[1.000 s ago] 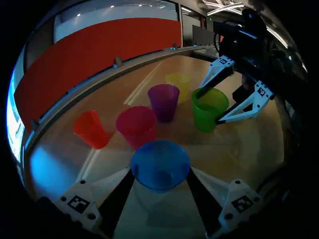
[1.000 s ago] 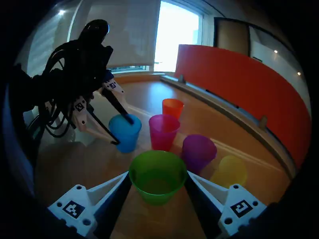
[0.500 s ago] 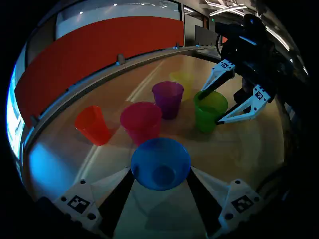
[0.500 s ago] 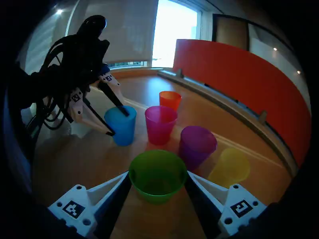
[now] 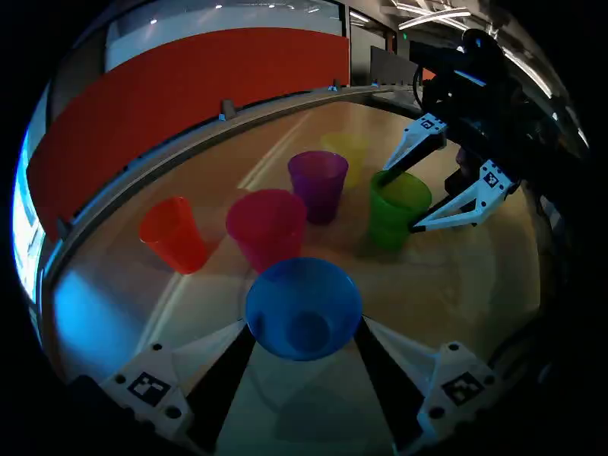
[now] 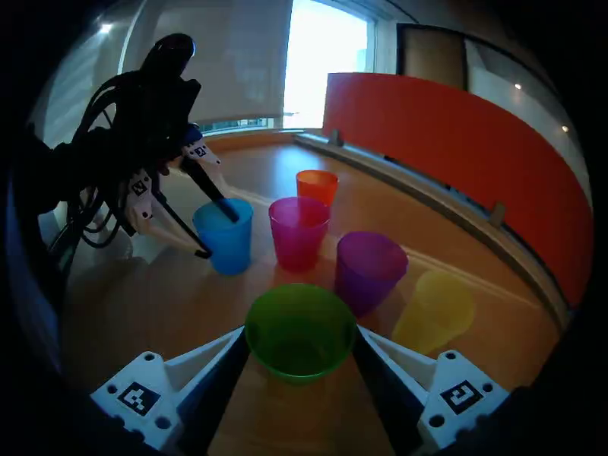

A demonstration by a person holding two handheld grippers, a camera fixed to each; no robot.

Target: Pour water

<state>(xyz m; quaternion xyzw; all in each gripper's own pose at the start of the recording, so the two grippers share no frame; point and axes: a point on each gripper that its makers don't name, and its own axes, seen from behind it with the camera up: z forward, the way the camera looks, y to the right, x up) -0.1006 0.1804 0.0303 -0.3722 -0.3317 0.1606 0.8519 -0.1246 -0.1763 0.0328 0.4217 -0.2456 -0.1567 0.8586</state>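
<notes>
My left gripper (image 5: 304, 334) is shut on a blue cup (image 5: 304, 306), held upright close to the camera; the same blue cup (image 6: 223, 235) and left gripper (image 6: 216, 234) appear at the left of the right gripper view. My right gripper (image 6: 300, 353) is shut on a green cup (image 6: 300, 330), also upright; the green cup (image 5: 395, 209) and right gripper (image 5: 395, 204) sit at the right of the left gripper view. Both cups look lifted slightly off the wooden table (image 5: 456, 273). Whether they hold water is hard to tell.
Between the held cups stand a pink cup (image 5: 266, 226), a purple cup (image 5: 318, 184), an orange cup (image 5: 173, 232) and a yellow cup (image 5: 343, 152). A red partition wall (image 5: 167, 91) with a rail runs along the table's far edge. A bright window (image 6: 323, 61) lies beyond.
Both held cups have risen a little and both views have shifted slightly; the standing cups sit lower and farther in the frames. Both grips stay shut.
</notes>
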